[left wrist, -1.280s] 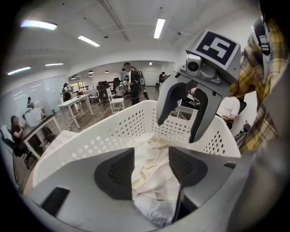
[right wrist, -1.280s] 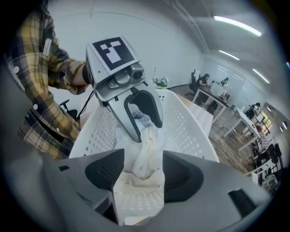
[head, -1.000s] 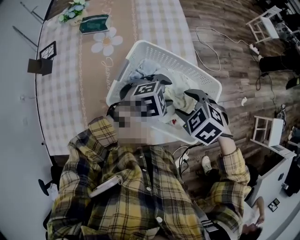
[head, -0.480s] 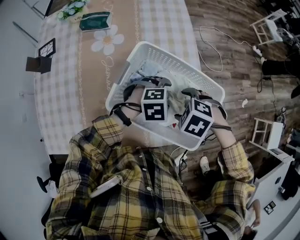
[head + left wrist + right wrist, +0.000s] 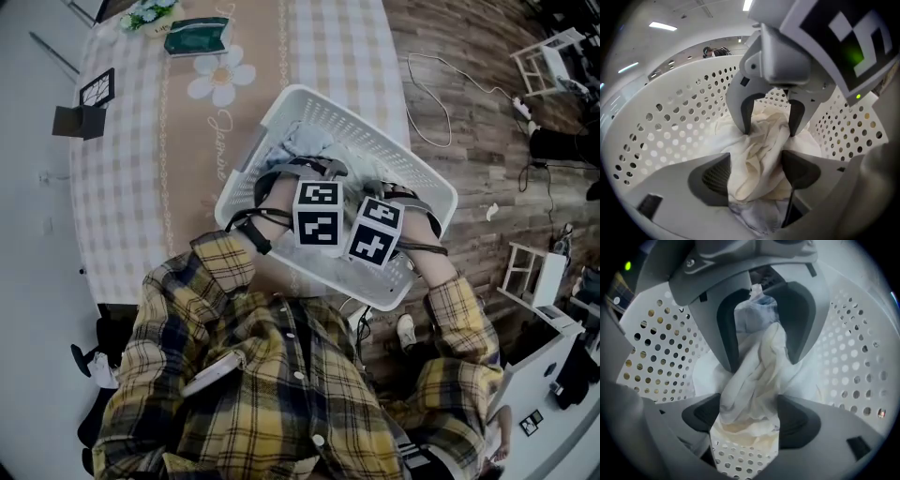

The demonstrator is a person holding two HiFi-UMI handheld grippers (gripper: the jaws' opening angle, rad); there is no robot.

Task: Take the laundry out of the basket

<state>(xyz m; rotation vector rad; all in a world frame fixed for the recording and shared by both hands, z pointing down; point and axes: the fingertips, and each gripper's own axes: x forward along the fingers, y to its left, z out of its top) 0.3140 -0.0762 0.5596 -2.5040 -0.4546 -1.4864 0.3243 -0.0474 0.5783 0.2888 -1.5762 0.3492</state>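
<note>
The white perforated laundry basket (image 5: pixel 287 94) stands at the table's near edge, with pale laundry (image 5: pixel 305 141) in it. Both grippers reach down into it, their marker cubes (image 5: pixel 319 213) (image 5: pixel 375 232) side by side. My left gripper (image 5: pixel 754 171) is open wide, and a bunched cream cloth (image 5: pixel 757 145) fills the gap between its pads. My right gripper (image 5: pixel 750 416) is also open wide around the same cream cloth (image 5: pixel 750 376). The two grippers face each other, each straddling the cloth. A blue-grey garment (image 5: pixel 757 315) shows behind it.
The basket's holed walls (image 5: pixel 670 117) (image 5: pixel 853 348) close in on both sides. On the checked tablecloth (image 5: pixel 131 169) lie a green book (image 5: pixel 195 37), flowers (image 5: pixel 150 14) and a small dark stand (image 5: pixel 80 122). A cable (image 5: pixel 450 75) and white stool (image 5: pixel 534 272) are on the wood floor.
Both grippers have sunk deeper into the basket and drawn together, so their cubes now sit side by side. The right one has swung in from the basket's near right corner.
</note>
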